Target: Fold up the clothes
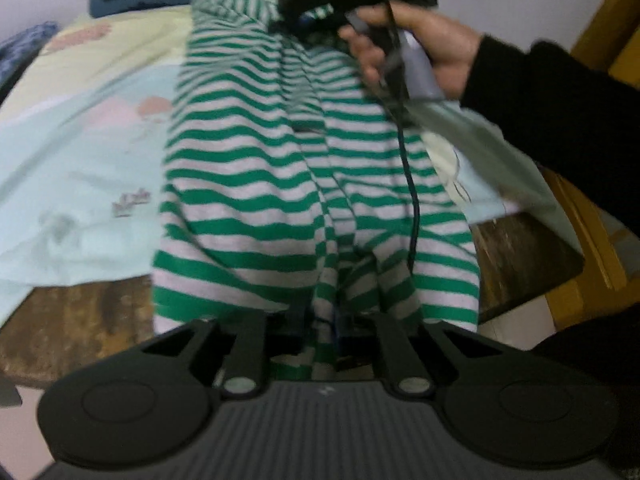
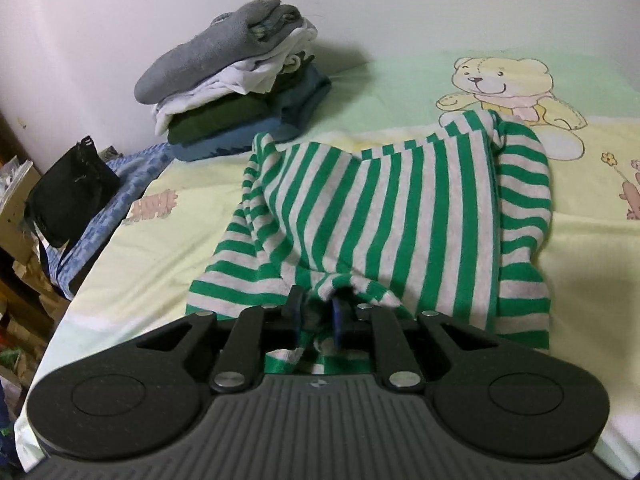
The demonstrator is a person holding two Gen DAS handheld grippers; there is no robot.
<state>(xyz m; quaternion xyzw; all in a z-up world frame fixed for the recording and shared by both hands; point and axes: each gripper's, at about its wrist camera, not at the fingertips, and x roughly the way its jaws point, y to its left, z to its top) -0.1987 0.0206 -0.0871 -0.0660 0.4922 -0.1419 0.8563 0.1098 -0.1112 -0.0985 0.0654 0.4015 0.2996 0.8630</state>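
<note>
Stack of folded clothes [image 2: 236,92] sits far left on the bed sheet [image 2: 400,92]. Left gripper [image 1: 320,320] is clamped on the striped garment [image 1: 280,184], held stretched above the bed; right gripper [image 2: 318,316] likewise pinches its hem.

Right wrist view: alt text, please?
The right tongs are shut on a green and white striped shirt that lies on a bedsheet with a teddy bear print. A stack of folded clothes sits by the wall.
</note>
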